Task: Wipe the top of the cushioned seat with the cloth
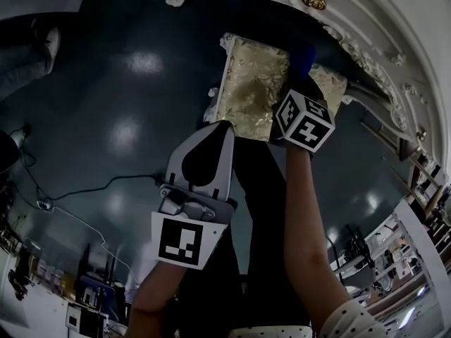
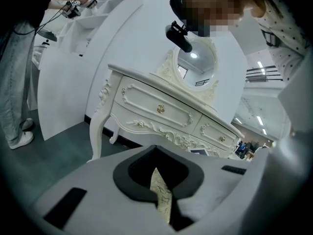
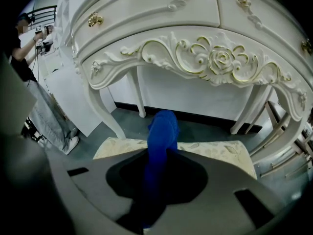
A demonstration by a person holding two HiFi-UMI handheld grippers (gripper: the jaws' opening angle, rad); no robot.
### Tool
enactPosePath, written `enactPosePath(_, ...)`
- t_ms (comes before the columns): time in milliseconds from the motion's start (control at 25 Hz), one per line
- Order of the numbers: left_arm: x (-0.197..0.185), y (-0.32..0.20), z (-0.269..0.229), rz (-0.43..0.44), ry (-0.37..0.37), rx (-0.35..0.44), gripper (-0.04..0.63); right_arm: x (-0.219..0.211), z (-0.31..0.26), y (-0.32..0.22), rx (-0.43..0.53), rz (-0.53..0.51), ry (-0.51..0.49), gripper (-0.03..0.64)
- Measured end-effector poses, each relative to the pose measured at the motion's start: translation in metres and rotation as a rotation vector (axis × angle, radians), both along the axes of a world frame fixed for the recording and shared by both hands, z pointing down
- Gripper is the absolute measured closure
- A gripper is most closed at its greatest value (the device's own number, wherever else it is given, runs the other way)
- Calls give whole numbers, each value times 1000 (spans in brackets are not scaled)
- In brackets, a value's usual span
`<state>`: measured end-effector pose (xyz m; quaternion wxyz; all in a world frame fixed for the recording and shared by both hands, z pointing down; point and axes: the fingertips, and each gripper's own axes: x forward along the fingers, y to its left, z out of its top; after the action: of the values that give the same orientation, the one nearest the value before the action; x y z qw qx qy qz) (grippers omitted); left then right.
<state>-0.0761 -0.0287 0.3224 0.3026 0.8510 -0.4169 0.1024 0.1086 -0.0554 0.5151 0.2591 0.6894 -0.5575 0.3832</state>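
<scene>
From overhead, the right gripper [image 1: 297, 83] hides most of the cloth [image 1: 304, 56] and part of the seat [image 1: 250, 83].

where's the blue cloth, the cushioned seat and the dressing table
blue cloth [image 3: 164, 129]: right gripper view, its bunched free end
cushioned seat [image 1: 250, 83]: head view, middle of its patterned top
dressing table [image 2: 146, 102]: left gripper view, left drawer front

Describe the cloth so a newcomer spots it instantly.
In front of the white, gold-trimmed dressing table sits a cushioned seat in cream floral fabric. Over it, the right gripper pinches the cloth: the only vivid blue thing among whites and creams.
</scene>
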Motion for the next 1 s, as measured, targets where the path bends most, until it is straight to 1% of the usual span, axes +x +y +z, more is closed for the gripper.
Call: enactPosePath(1000,-38,3,1,-80,-5,1,598,-60,0,-26,30,-65,-48,528)
